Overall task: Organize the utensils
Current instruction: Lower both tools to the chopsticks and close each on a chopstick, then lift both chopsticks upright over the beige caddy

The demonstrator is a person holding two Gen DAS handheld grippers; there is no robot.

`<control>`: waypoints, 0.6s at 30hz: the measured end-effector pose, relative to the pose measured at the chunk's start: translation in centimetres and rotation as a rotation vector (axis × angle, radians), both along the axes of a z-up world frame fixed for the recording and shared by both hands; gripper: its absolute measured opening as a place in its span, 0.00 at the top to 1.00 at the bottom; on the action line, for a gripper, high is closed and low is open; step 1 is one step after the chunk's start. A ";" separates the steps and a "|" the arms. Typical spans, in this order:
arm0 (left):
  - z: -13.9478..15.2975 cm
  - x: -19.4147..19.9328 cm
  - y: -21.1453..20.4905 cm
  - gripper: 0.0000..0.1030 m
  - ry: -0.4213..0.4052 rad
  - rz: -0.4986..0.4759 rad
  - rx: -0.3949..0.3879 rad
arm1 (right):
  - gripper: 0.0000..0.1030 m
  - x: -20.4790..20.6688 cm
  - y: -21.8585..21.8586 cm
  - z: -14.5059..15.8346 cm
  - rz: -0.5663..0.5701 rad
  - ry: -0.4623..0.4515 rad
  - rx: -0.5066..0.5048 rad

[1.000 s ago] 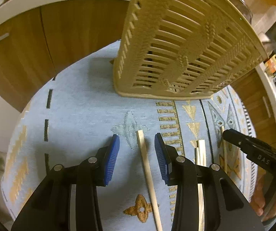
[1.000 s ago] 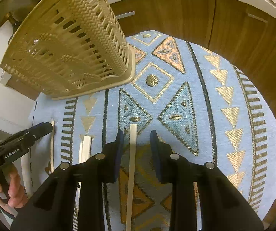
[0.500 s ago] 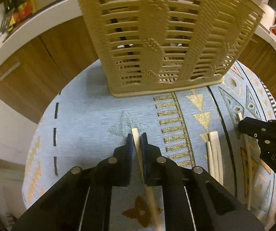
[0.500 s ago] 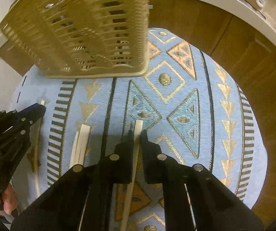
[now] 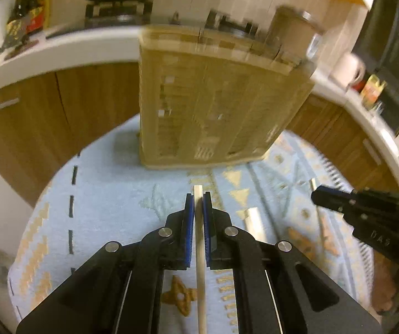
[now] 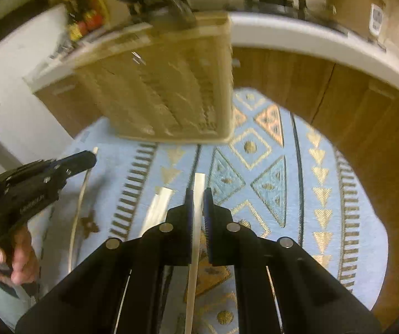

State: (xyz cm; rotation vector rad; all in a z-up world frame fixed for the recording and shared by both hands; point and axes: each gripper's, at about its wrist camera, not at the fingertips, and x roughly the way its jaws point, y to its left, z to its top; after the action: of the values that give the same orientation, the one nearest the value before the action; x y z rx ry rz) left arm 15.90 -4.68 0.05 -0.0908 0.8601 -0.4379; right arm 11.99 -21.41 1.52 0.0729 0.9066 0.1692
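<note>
- From the left wrist, the basket [image 5: 216,105] is smeared by blur, its contents unreadable; it stands on the patterned cloth [image 5: 110,200], bare cloth lying before it.
- Left gripper [image 5: 198,199] is clamped tight on a pale stick [image 5: 200,250], whose lower end runs out of frame.
- From the right wrist, right gripper [image 6: 198,194] pinches another stick [image 6: 196,222]; two loose sticks [image 6: 157,206] lie beside it.
</note>
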 end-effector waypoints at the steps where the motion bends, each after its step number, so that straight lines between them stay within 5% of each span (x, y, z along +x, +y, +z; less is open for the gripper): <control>1: 0.5 -0.4 0.4 0.96 -0.018 0.000 -0.023 | 0.94 -0.6 0.0 0.5 0.006 -0.033 -0.014; 8: 5.0 -3.5 3.1 0.96 -0.171 0.013 -0.178 | 0.94 -5.4 -1.2 2.9 0.017 -0.212 0.030; 18: 10.6 -7.1 3.1 0.96 -0.377 0.051 -0.177 | 0.95 -8.7 -2.8 6.3 -0.024 -0.381 0.131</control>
State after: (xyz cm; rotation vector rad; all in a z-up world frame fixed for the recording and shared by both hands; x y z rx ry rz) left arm 8.75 -1.56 10.67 -0.1860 0.4469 -0.4648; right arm 3.32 -24.19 7.79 0.1676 0.5138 0.2116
